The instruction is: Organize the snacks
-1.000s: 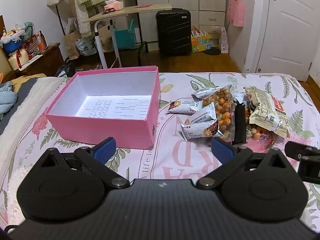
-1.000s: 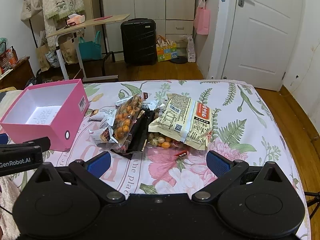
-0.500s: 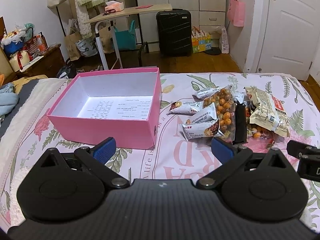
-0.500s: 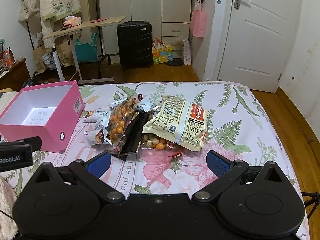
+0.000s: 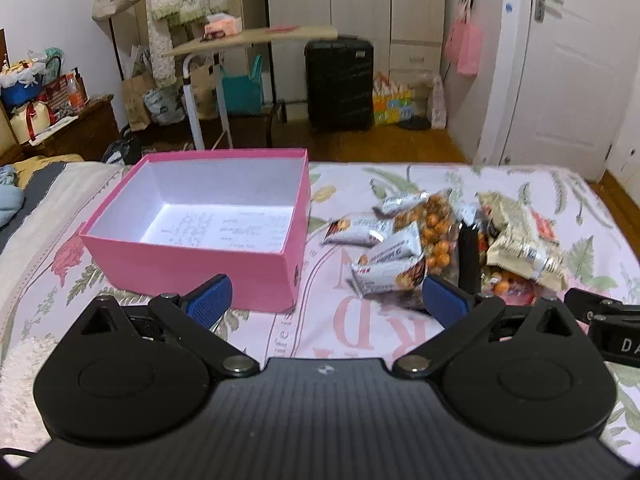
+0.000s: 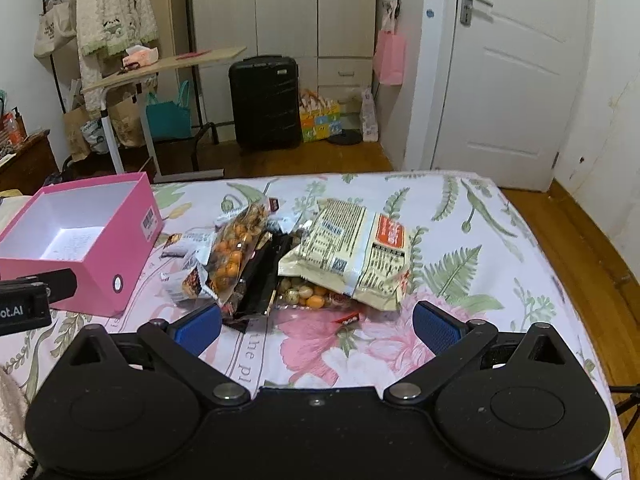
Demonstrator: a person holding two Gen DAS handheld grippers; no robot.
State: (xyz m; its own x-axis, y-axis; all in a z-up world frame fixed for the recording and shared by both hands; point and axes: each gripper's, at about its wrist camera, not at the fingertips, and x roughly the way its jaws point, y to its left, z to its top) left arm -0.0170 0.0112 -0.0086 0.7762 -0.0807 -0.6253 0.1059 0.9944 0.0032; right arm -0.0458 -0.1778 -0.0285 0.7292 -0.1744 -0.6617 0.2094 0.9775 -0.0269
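A: Both of our grippers have crept forward over the last second; the snack pile sits larger and nearer in each view than it did, while nothing in the pile has shifted; so we're closing in for a first pick, and nothing is sorted yet.

B: Agreed; our left gripper (image 5: 326, 298) has its jaws spread wide with nothing between them, hovering just in front of the pink box (image 5: 192, 270); our right gripper (image 6: 318, 330) is spread just as wide and equally bare, hanging in front of the pile.

A: And the box?

B: Open-topped, white inside, only printed text on its floor; no snacks in it.

A: Everything waits right of the box on the floral bedsheet (image 6: 480, 240); small silver packets (image 5: 386, 260) lie nearest the box; behind them a clear bag of orange balls (image 6: 234, 254); then a black wrapper (image 6: 262, 280); farthest from the box, the big cream packet (image 6: 348, 254) lies over a second bag of coated nuts (image 6: 304, 296).

B: We'd judge the silver packets the shortest carry.
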